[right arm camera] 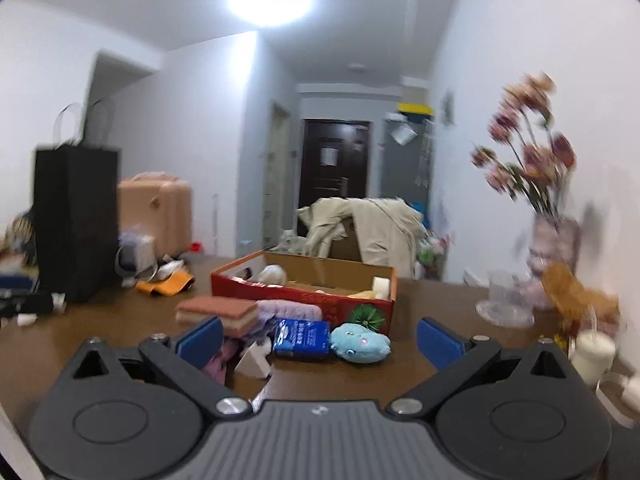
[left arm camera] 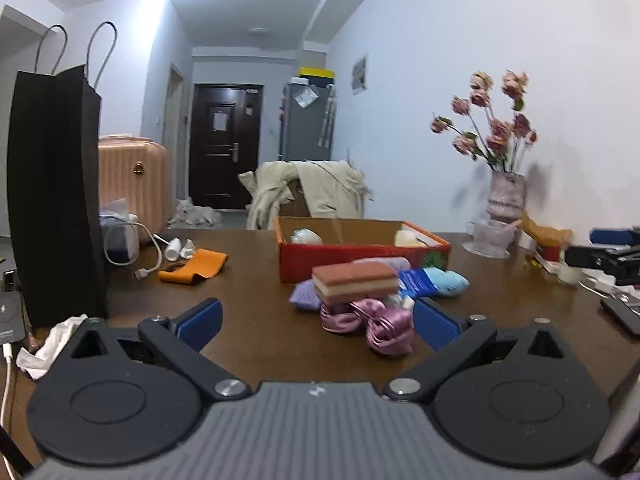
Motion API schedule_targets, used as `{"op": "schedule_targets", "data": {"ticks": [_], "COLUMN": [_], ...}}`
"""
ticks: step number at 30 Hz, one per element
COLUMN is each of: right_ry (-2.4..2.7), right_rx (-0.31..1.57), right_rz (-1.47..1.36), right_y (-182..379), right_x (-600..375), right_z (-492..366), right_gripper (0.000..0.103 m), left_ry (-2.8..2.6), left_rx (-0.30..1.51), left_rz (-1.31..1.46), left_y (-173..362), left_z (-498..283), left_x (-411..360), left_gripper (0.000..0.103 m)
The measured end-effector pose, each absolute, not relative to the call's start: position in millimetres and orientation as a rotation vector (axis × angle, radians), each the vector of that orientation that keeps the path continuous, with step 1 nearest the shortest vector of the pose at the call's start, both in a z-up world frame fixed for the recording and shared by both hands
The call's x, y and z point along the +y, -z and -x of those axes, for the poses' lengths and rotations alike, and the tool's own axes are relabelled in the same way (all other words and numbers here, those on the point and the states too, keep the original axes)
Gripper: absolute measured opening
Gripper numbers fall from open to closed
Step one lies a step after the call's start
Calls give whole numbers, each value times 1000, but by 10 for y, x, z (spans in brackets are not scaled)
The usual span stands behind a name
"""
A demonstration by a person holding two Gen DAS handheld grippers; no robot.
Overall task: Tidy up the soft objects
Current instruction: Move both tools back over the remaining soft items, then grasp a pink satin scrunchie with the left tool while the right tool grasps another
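A pile of soft things lies on the brown table in front of a red cardboard box (left arm camera: pixel 360 258) (right arm camera: pixel 304 300). The pile holds a brown-and-cream layered sponge (left arm camera: pixel 355 282) (right arm camera: pixel 218 312), a pink satin ribbon bundle (left arm camera: pixel 370 326), a lilac cloth (left arm camera: pixel 306 296) (right arm camera: pixel 288 310), a blue tissue pack (right arm camera: pixel 302 338) and a light blue plush toy (left arm camera: pixel 448 280) (right arm camera: pixel 360 342). The box holds a few pale soft items. My left gripper (left arm camera: pixel 318 324) is open and empty just before the pile. My right gripper (right arm camera: pixel 320 340) is open and empty, near the tissue pack and plush.
A tall black paper bag (left arm camera: pixel 56 196) (right arm camera: pixel 76 220) stands at the table's left. An orange cloth (left arm camera: pixel 196 266) and a white charger cable (left arm camera: pixel 152 252) lie behind it. A vase of pink flowers (left arm camera: pixel 506 196) (right arm camera: pixel 554 248) and a glass dish (left arm camera: pixel 488 238) stand at the right.
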State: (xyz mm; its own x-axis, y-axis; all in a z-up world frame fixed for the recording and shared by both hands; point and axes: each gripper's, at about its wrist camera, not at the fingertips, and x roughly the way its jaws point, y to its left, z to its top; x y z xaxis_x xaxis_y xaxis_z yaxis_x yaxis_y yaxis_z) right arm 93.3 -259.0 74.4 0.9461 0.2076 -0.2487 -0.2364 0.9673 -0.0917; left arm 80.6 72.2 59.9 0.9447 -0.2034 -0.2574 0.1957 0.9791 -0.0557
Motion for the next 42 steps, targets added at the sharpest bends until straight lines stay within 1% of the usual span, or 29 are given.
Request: {"op": "schedule_targets", "data": {"ticks": [3,7,17,20,22,24,26,27,29,30,31,32,33,35,36,37,38,39,42], "right_ry": [-212,-221,-223,-197,-195,-206,-203,-201,-203,-209,-219,-231,-244,-265,-271,-277,-288,-304,-382], "right_rx": [222,254,378,381,389,419,457,473,486,489,489,488,487,490,493,496,500,503,519], "right_rz": [103,97,100,96,77,53,47,45,34,27,17,5,-4,-10,-7,-6,-8,-9,-6], "right_y": [-778,-705,-348,-269,-226,-169,-113,-89,-57,-49,-46,-49,-48,-37,-27,-17,-13,-10,-11], "right_x": [-2586,-2529,-2358,-2302,-2307,-2298,-2270,-2249,-2212,-2196,-2180,-2177,-2170,-2129,-2105,-2081,-2064,-2047,-1991], "right_z": [-925,-995,-1308,-1434,-1541,-1693,-1848,-1932,-2066,-2122,-2177,-2224,-2258,-2340,-2374,-2403,-2424,-2436,-2408], "right_gripper": [103,103,103,103,100,94,84,82,78,76,72,69,69,69,69,67,65,64,64], "left_ry": [194,187,190,227,243,268,293,305,320,329,344,357,365,355,354,369,376,390,475], "left_rx": [251,261,404,435,456,470,488,500,509,520,529,542,563,608,627,634,626,616,628], "left_rz": [24,27,36,52,49,49,68,78,101,109,117,128,140,172,191,224,253,259,232], "left_y": [-625,-607,-298,-228,-172,-126,-99,-89,-70,-63,-53,-31,2,84,116,141,146,146,138], "left_z": [-843,-917,-1284,-1459,-1601,-1768,-1935,-2025,-2182,-2258,-2321,-2388,-2455,-2555,-2584,-2589,-2554,-2488,-2208], "left_x": [714,694,599,520,413,289,206,164,89,57,29,8,-6,3,16,53,103,151,340], "left_gripper": [103,103,103,103,103,103,103,102,97,90,85,83,79,64,47,37,37,34,35]}}
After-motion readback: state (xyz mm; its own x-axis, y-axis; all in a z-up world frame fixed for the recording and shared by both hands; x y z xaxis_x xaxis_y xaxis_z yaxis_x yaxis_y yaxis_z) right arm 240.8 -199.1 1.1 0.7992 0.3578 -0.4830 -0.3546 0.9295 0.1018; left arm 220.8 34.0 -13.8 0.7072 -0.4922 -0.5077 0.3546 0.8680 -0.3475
